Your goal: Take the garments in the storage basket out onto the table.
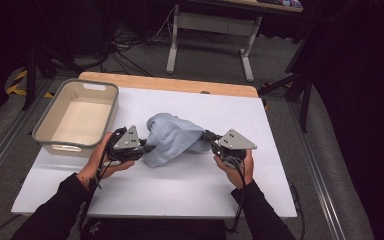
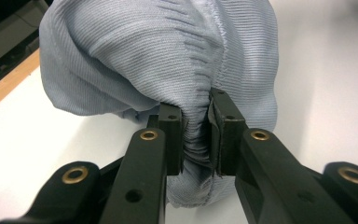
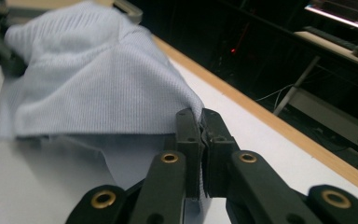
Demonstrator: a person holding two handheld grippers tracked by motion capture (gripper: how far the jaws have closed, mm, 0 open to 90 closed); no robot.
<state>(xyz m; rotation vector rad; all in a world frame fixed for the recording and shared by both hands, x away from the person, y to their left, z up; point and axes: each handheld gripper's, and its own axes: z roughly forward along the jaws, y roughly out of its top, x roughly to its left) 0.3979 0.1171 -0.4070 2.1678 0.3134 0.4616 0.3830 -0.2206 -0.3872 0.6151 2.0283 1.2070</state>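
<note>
Pale blue ribbed cloth lies bunched at the middle of the white table, partly lifted between the two tools. The left gripper has its jaws pinched tight on a gathered fold, and the right gripper is clamped on a thin edge at the cloth's opposite side, jaws nearly together. So both grips look made, and the cloth is starting to come off the surface. What remains, I'd judge, is to raise and spread or fold it, perhaps to carry it to the grey bin, which sits empty at the table's far left corner.
</note>
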